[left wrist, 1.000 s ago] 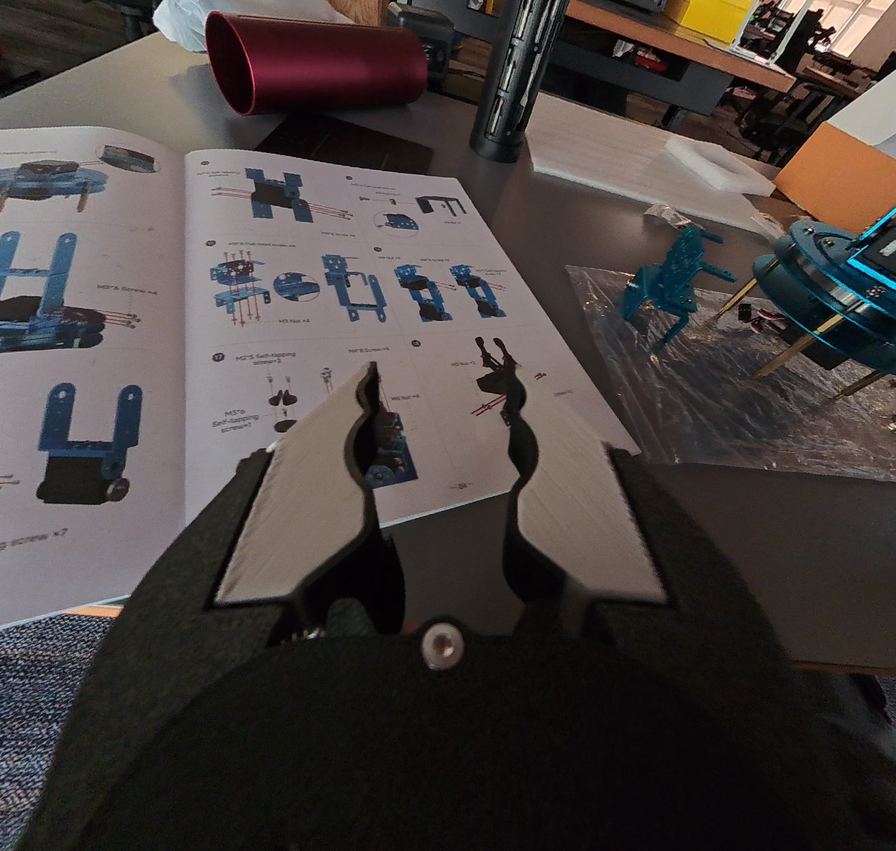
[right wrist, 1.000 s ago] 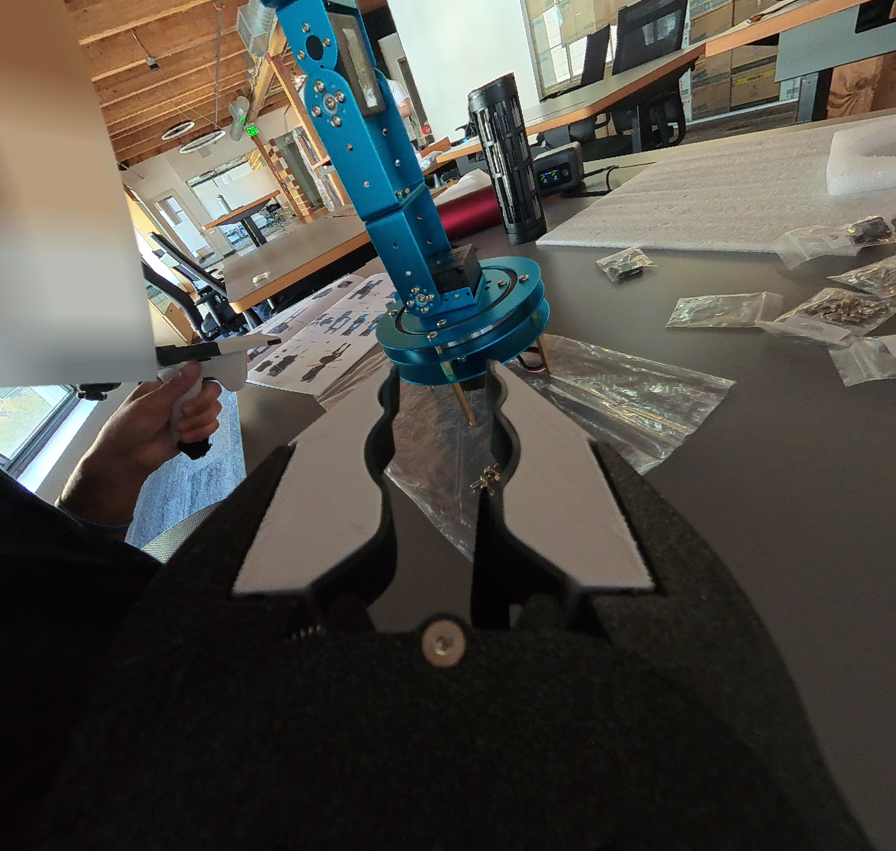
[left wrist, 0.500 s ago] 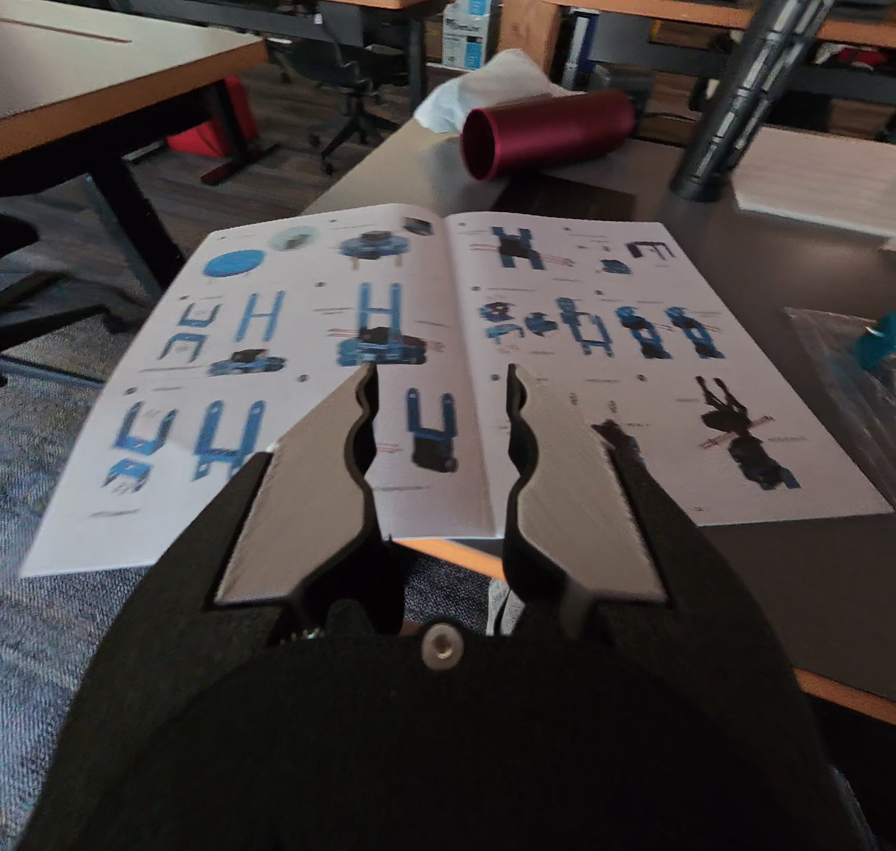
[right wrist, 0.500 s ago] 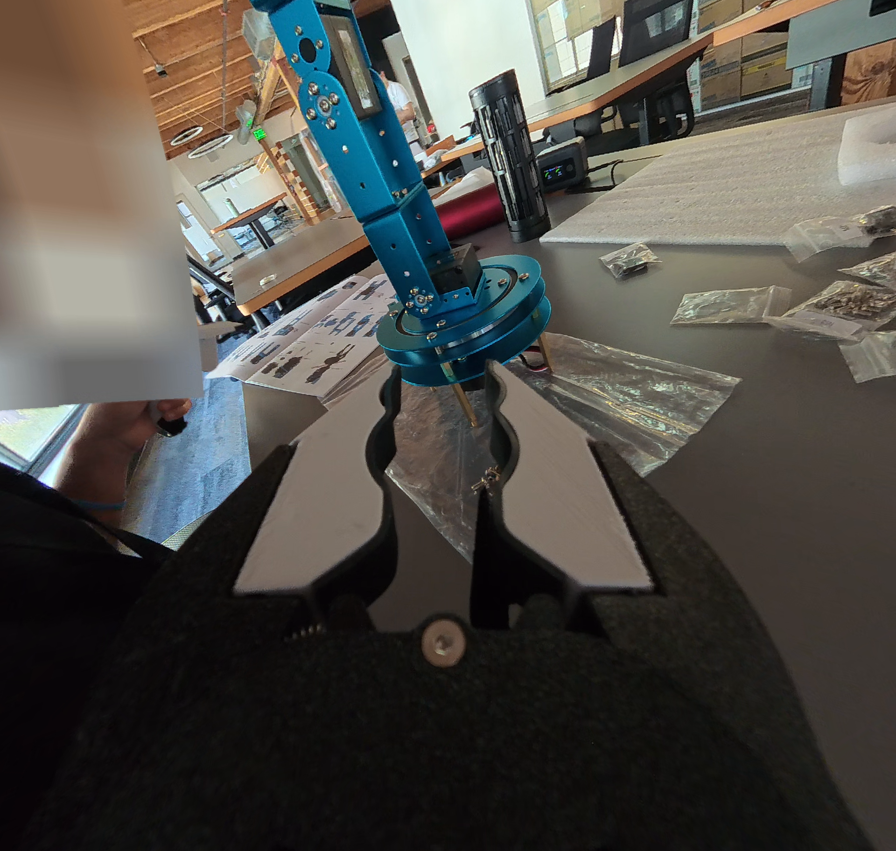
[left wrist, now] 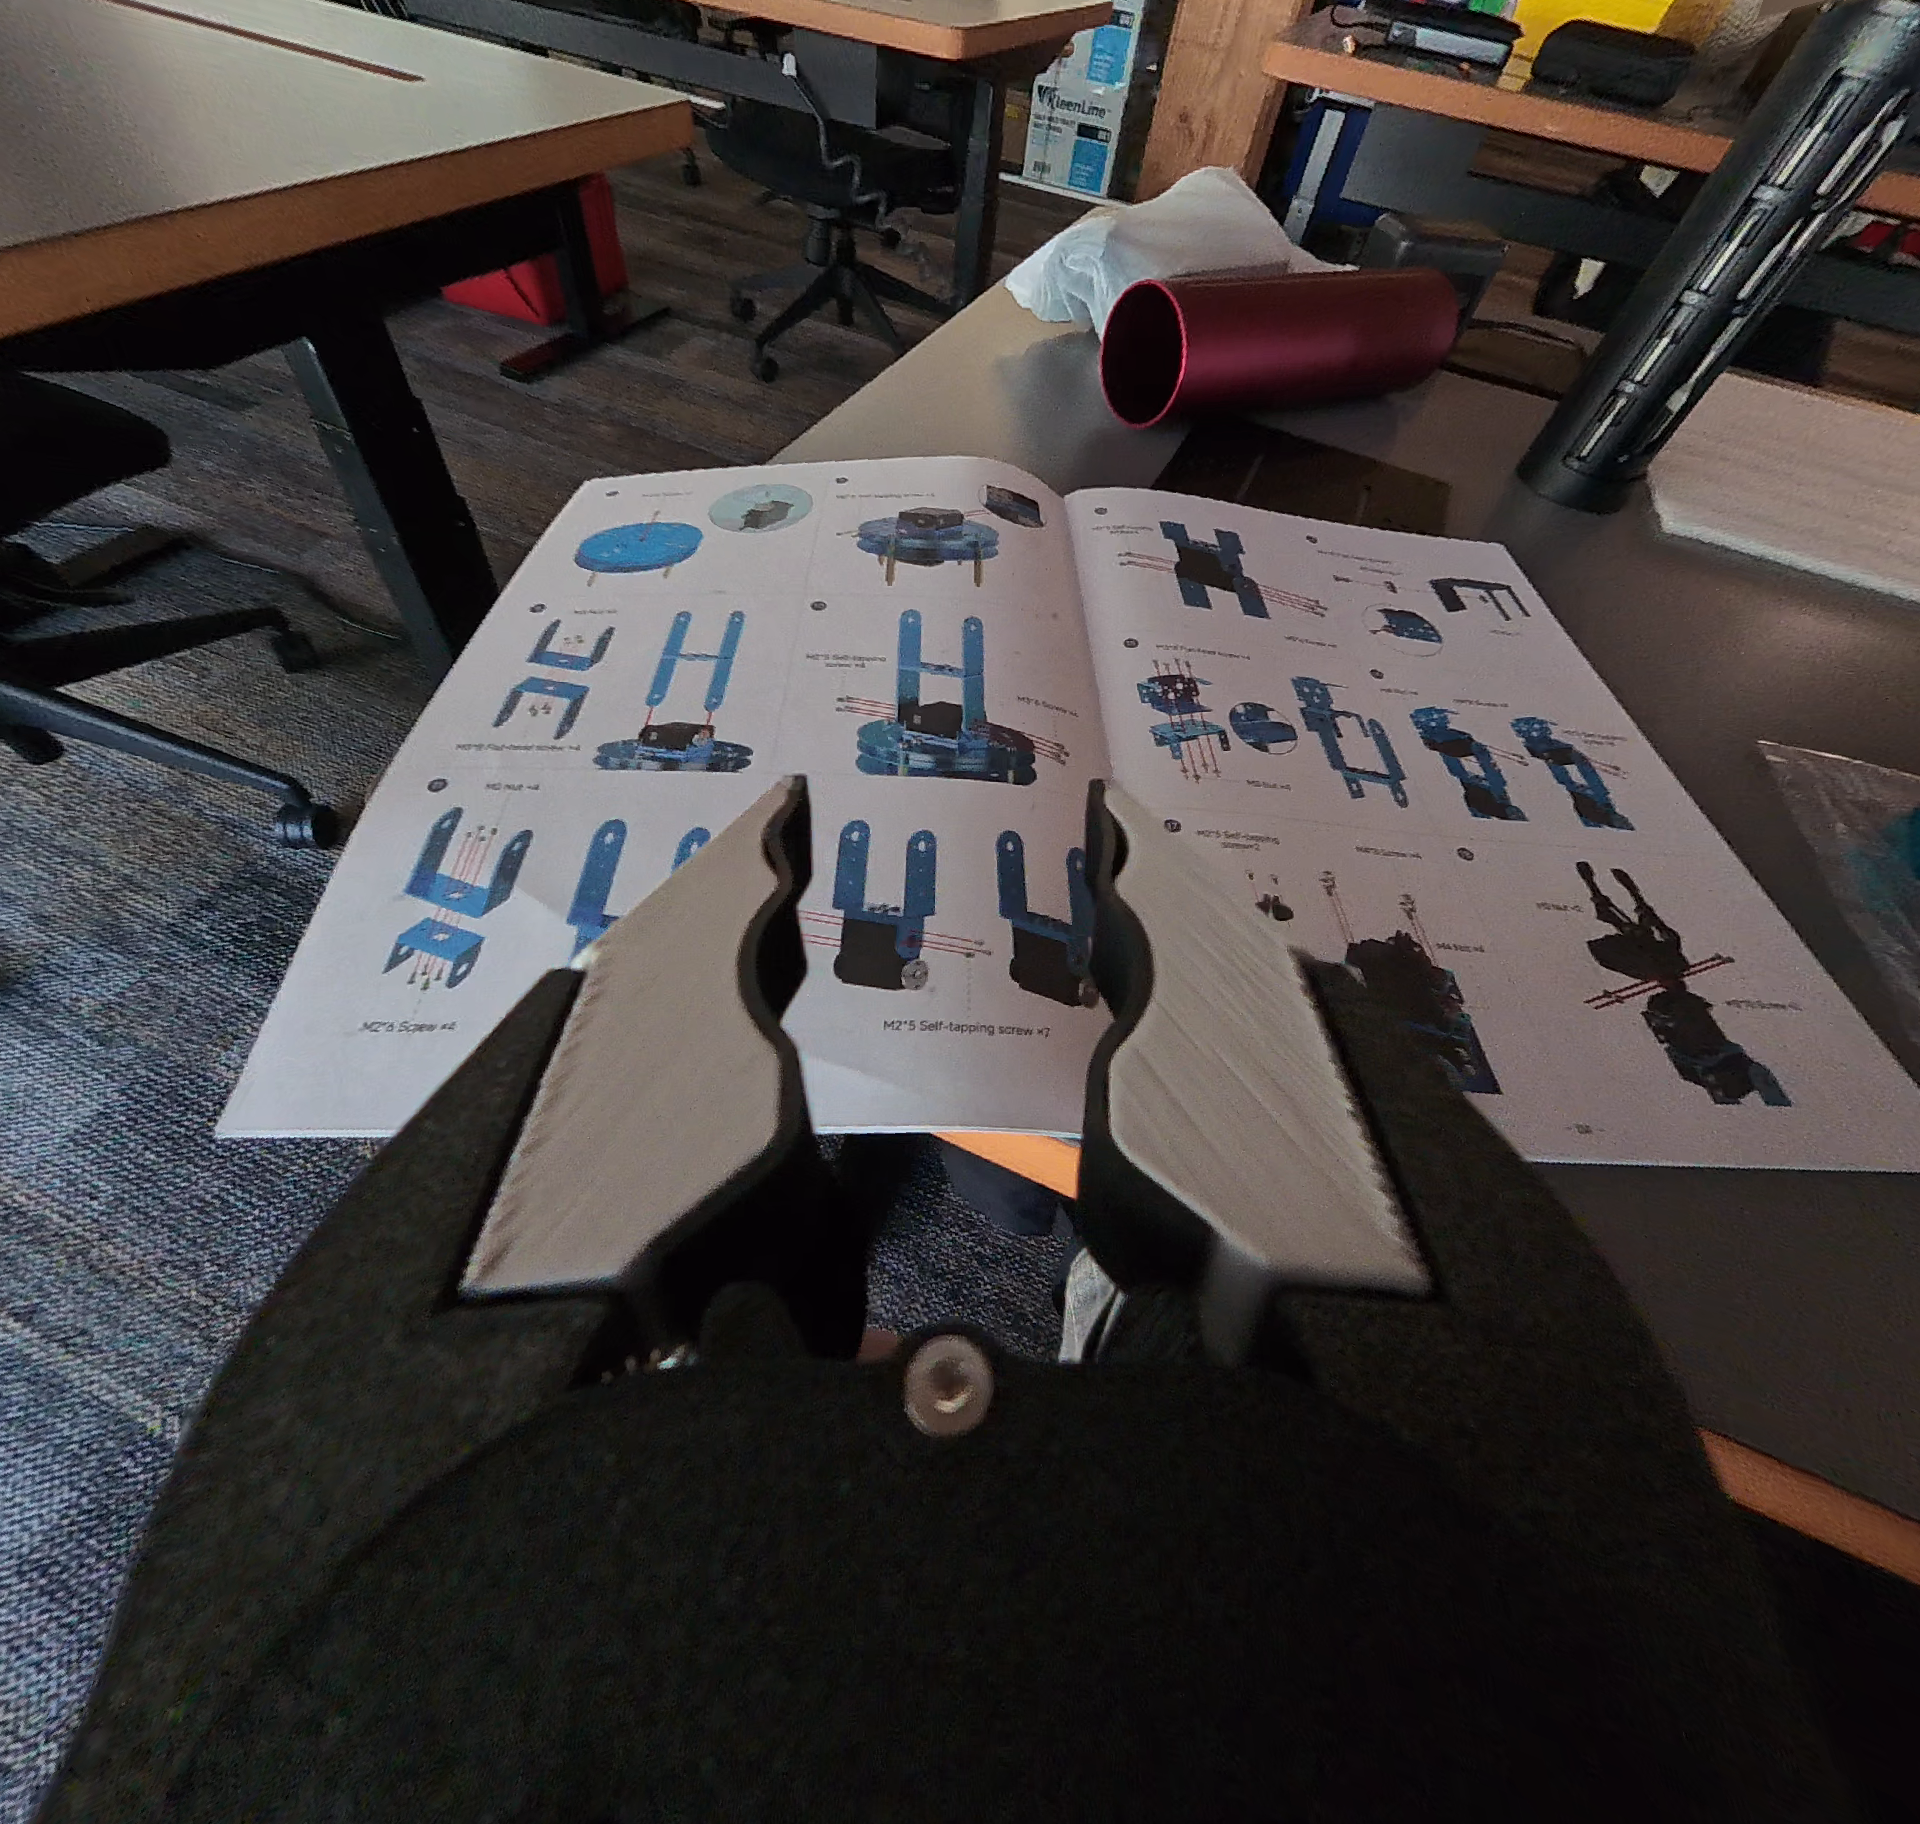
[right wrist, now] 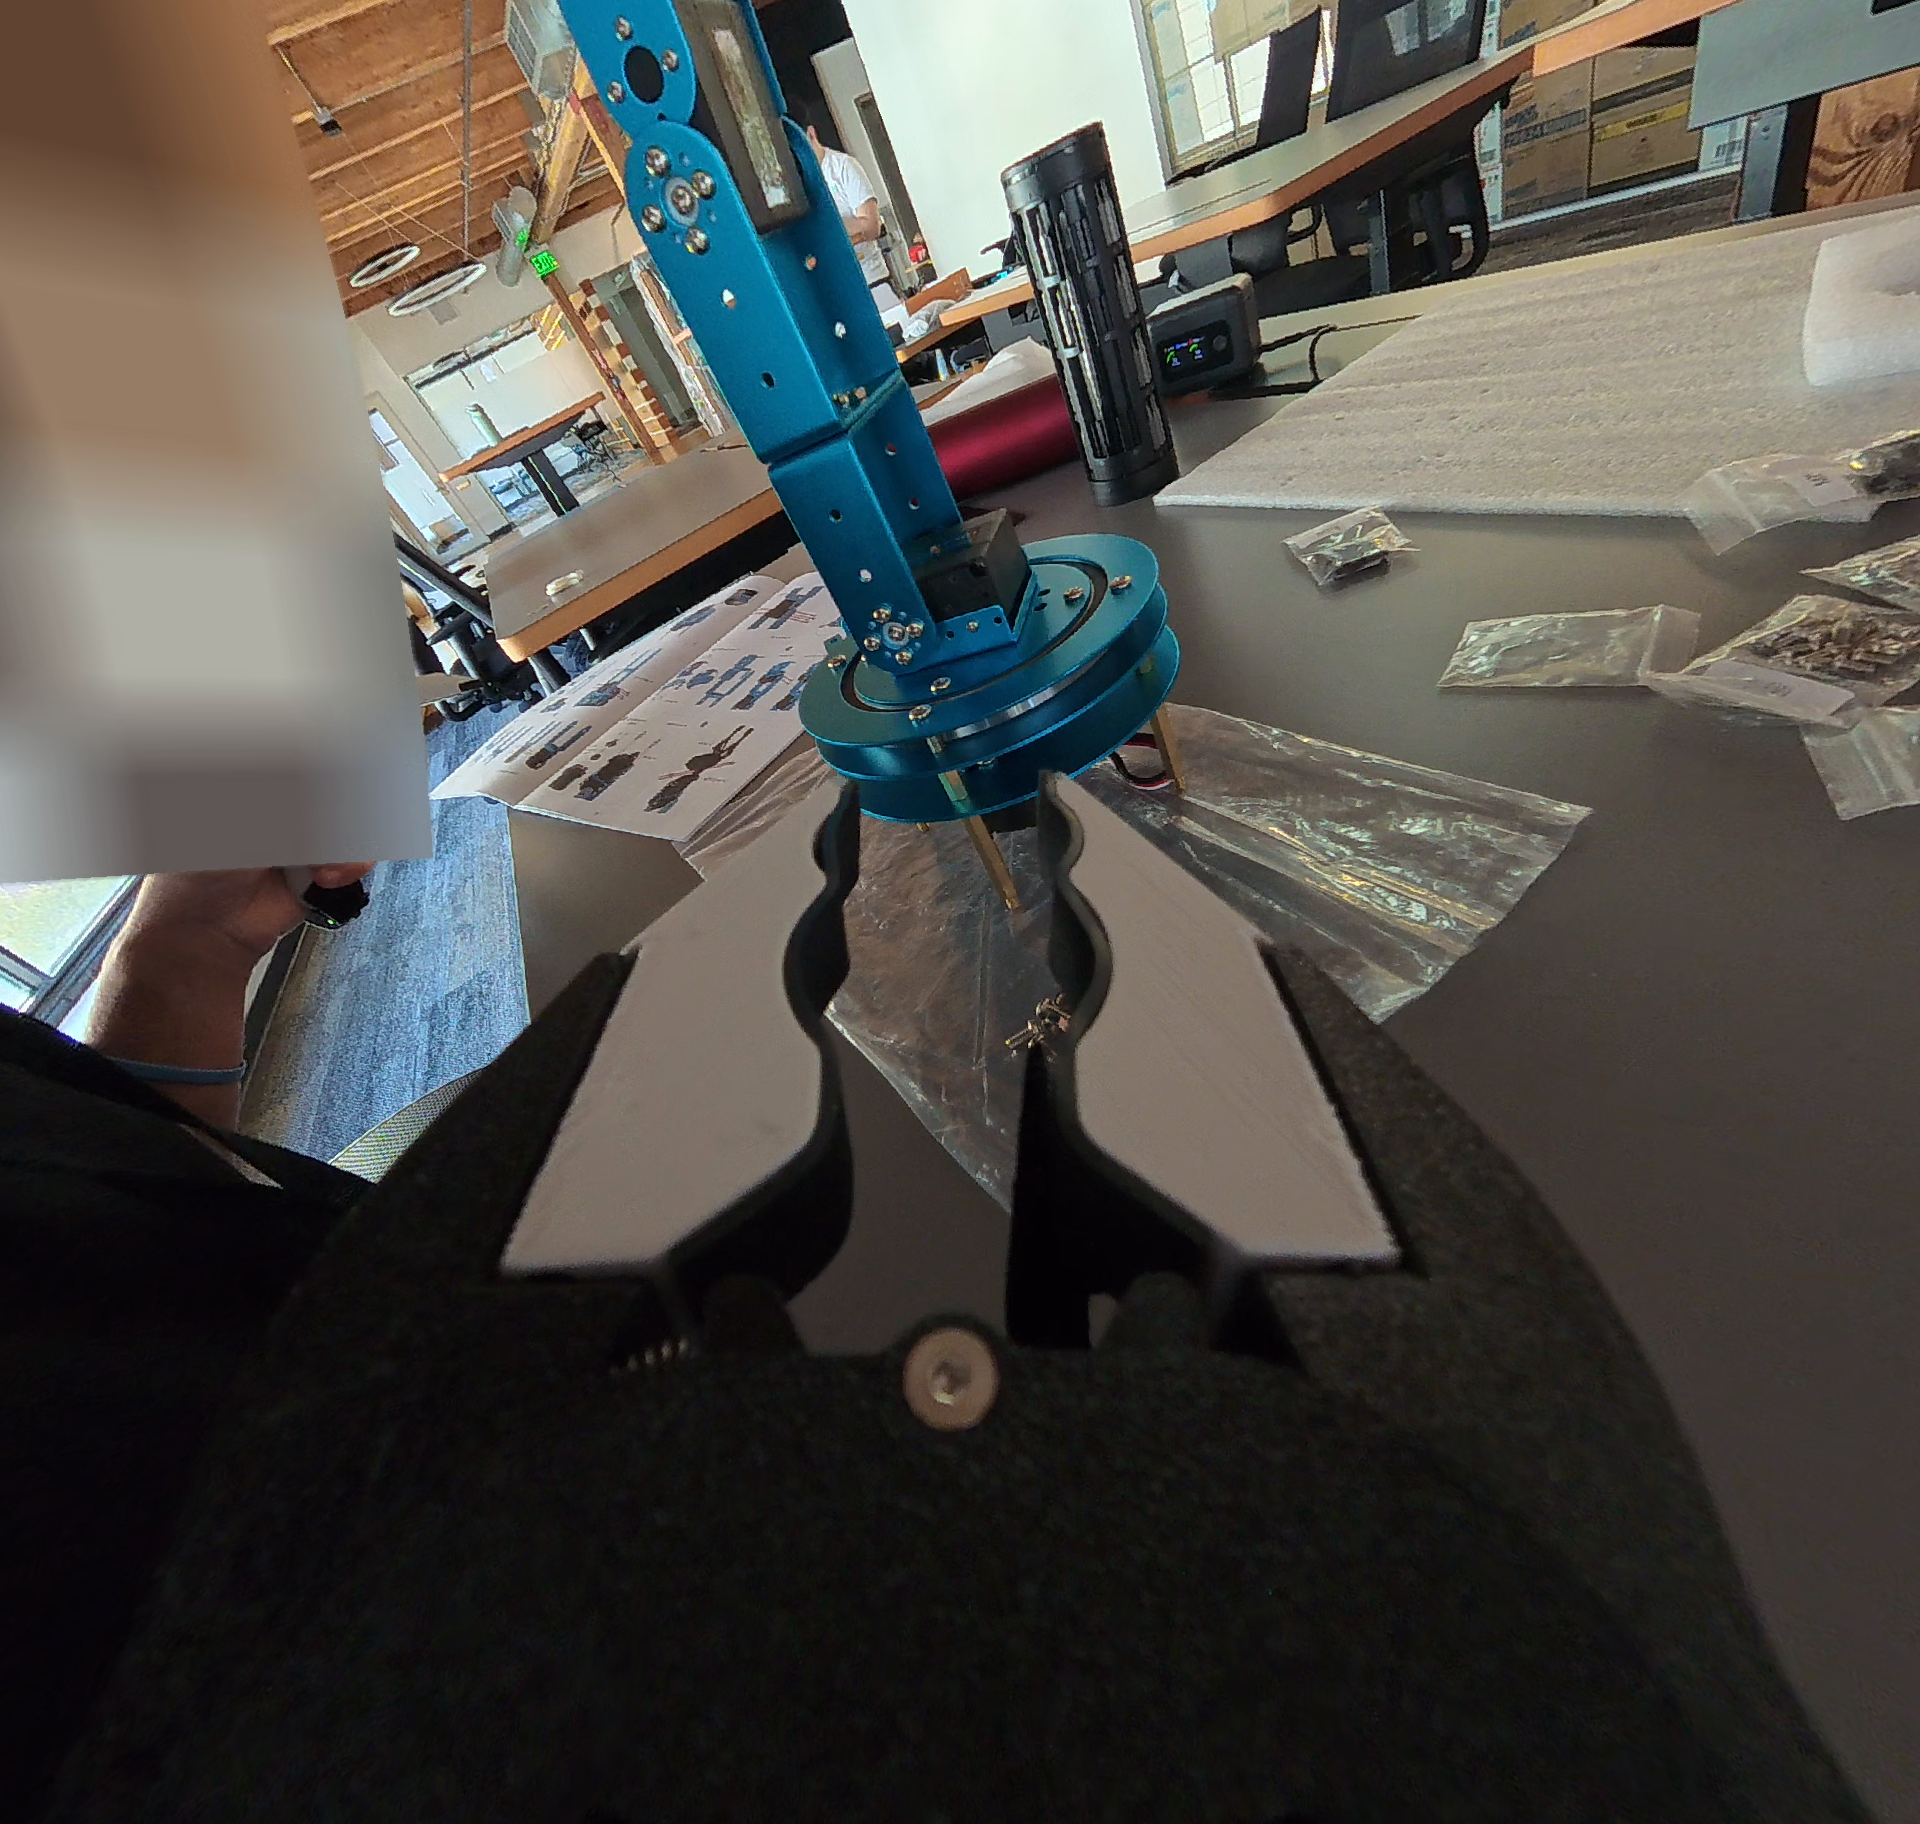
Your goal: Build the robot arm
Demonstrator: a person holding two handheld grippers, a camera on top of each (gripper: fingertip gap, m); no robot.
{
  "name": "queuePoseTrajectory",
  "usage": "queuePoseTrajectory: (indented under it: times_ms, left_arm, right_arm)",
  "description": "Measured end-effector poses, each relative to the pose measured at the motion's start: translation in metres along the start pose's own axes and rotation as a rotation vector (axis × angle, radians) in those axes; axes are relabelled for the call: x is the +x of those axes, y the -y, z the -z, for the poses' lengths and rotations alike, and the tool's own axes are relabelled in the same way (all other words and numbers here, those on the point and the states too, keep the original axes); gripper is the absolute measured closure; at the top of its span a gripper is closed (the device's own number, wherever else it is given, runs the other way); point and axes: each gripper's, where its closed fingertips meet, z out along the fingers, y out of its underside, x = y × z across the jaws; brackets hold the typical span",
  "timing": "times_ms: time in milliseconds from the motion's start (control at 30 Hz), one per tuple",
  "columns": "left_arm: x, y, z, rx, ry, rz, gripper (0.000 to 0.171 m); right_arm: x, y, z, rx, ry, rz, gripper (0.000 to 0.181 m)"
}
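Left wrist view: open tool (left wrist: 943, 818) above booklet (left wrist: 935, 694).

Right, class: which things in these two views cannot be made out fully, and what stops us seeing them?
- Blue arm, right wrist view: its top is cut off by the upper edge.
- Small screws, right wrist view: too small to type, partly behind a finger.
- Booklet, left wrist view: lower middle hidden by the open left gripper.
- Plastic sheet, left wrist view: cut off at the right edge.
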Motion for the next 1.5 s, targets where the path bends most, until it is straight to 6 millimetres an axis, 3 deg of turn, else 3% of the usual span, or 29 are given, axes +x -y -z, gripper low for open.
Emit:
queuePoseTrajectory:
  times_ms: [667, 933, 1000, 1100, 1167, 1267, 1500]
  left_arm:
    - [0.001, -0.005, -0.003, -0.011, -0.002, -0.005, 0.119]
    - [0.014, -0.006, -0.005, -0.011, -0.049, -0.001, 0.119]
    - [0.049, -0.001, -0.001, 0.043, -0.196, -0.007, 0.119]
    - [0.141, -0.014, 0.016, 0.042, -0.497, -0.101, 0.120]
    - [0.170, -0.028, 0.017, -0.002, -0.546, -0.133, 0.119]
    - [0.192, -0.039, 0.017, -0.033, -0.613, -0.135, 0.119]
    - [0.203, -0.031, 0.006, -0.017, -0.581, -0.145, 0.119]
  right_arm:
    - [0.002, 0.001, 0.000, 0.005, 0.000, -0.006, 0.148]
    - [0.002, 0.000, 0.000, 0.003, -0.002, -0.003, 0.148]
    - [0.002, 0.000, 0.000, 0.002, -0.004, -0.001, 0.148]
    - [0.002, -0.001, -0.001, -0.004, -0.008, 0.003, 0.148]
    - [0.002, -0.001, -0.001, -0.007, -0.010, 0.008, 0.148]
    - [0.001, -0.001, -0.001, -0.004, -0.005, 0.011, 0.148]
    - [-0.008, 0.001, 0.003, 0.020, 0.024, 0.022, 0.149]
